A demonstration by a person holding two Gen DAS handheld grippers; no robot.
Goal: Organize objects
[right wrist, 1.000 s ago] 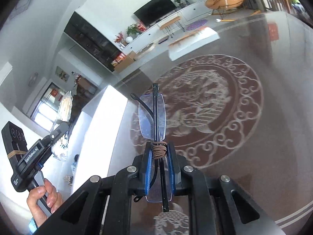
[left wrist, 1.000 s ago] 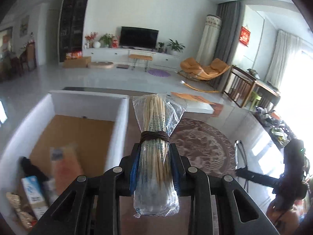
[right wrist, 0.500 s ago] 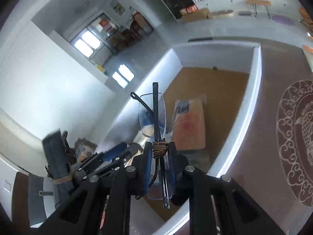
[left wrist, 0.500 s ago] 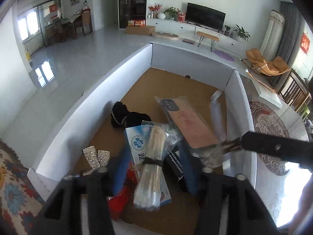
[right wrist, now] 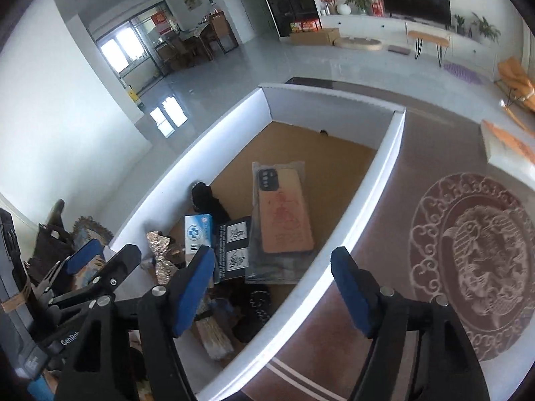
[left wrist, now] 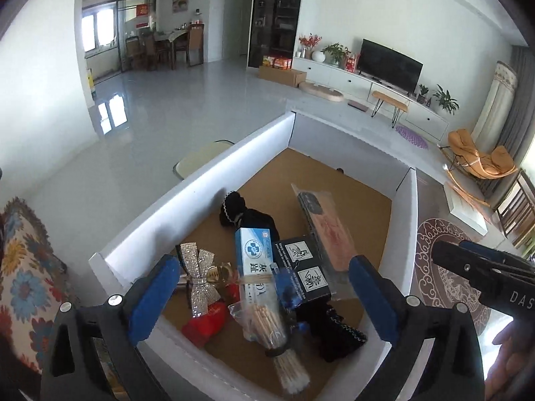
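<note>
A white box (left wrist: 200,180) with a brown floor holds several items. A bag of wooden sticks (left wrist: 272,327) lies at its near end, next to a blue and white carton (left wrist: 252,257), a black box (left wrist: 302,272), a bagged phone case (left wrist: 329,230), a glittery bow (left wrist: 199,275) and a black cloth (left wrist: 240,214). My left gripper (left wrist: 264,297) is open and empty above the near end. My right gripper (right wrist: 272,285) is open and empty over the box's right wall (right wrist: 361,197). The glasses are not visible.
A brown table with a round carved pattern (right wrist: 474,267) lies right of the box. A patterned cushion (left wrist: 23,267) is at the left. The right gripper's body (left wrist: 485,274) shows in the left wrist view, at the box's right side.
My left gripper has opened and let the bag of sticks drop into the box. My right gripper has opened and no longer holds the glasses.
</note>
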